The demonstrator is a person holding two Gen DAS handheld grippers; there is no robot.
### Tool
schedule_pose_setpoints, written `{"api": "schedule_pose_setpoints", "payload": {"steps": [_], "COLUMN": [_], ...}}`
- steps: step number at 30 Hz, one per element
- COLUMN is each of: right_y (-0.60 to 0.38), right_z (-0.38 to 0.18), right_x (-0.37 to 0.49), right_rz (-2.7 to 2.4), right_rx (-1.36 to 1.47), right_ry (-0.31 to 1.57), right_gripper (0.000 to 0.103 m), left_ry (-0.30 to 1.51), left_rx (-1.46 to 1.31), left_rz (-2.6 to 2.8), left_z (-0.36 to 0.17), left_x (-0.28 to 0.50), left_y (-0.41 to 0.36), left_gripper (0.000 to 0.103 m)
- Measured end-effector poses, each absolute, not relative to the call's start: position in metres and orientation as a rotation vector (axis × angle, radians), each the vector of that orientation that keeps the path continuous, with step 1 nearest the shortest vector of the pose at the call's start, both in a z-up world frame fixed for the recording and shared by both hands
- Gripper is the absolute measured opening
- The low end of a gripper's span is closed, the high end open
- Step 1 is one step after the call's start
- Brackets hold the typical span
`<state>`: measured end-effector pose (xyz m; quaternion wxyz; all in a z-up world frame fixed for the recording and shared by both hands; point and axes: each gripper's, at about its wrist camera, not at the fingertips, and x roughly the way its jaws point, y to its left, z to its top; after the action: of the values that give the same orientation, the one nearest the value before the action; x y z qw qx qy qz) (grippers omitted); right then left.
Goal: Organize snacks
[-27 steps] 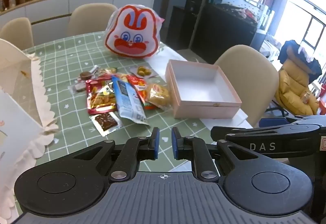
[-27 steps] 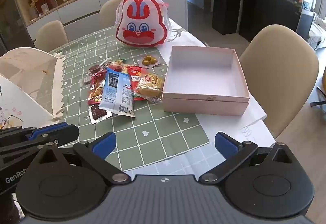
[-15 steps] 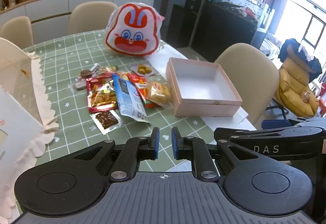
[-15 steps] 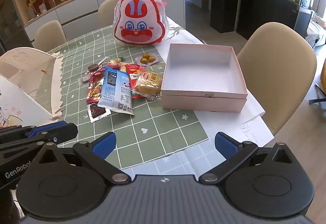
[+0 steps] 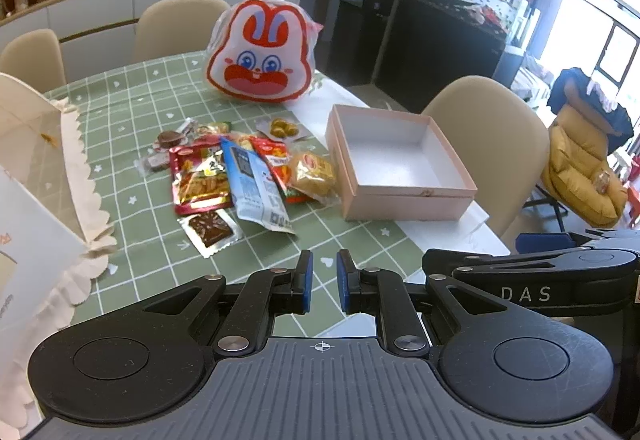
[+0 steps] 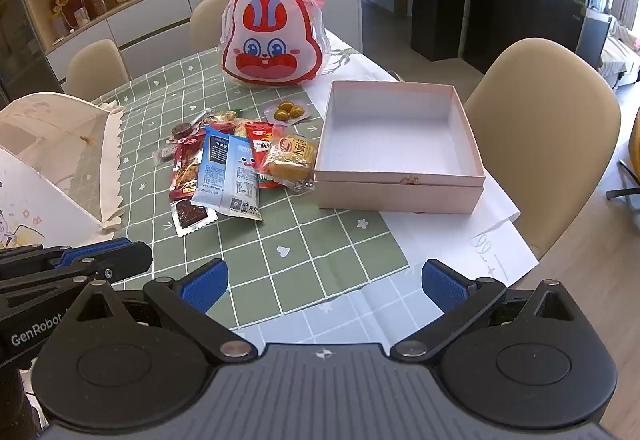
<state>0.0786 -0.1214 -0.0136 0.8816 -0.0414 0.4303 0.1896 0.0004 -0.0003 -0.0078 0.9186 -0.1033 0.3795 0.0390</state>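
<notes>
Snacks [image 6: 236,160] overlap beside pink box [image 6: 400,196], lower packets half hidden; left gripper [image 5: 324,282] jaws nearly together, right gripper [image 6: 324,286] jaws spread.

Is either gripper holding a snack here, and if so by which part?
No, neither. The left gripper is nearly shut on nothing; the right gripper is open and empty.

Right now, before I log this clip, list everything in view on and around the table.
pink box: 1, pink outside, white inside, open and empty, right of the snacks
snack packets: several, red, blue and yellow among them, overlapping pile at table centre
rabbit bag: 1, white and red, far side
tablecloth: 1, green checked
paper bag: 1, white, left edge
chairs: 3, beige
left gripper: 1, nearly closed, holding nothing
right gripper: 1, open, holding nothing
</notes>
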Motion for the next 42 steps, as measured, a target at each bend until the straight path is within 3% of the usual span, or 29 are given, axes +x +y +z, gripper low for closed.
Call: {"api": "schedule_pose_setpoints", "payload": {"steps": [42], "right_y": [-0.1275], "right_z": [-0.0168], "right_x": [0.0796], "right_rz": [0.382], "right_rx": [-0.074], "right_ry": [0.913], "right_gripper": [0.103], "left_ry": [0.800], "left_rx": [-0.223], "left_rz": [0.065], "left_z": [-0.0090], "left_x": [0.0025], "left_y": [-0.0095], "left_gripper": [0.017]}}
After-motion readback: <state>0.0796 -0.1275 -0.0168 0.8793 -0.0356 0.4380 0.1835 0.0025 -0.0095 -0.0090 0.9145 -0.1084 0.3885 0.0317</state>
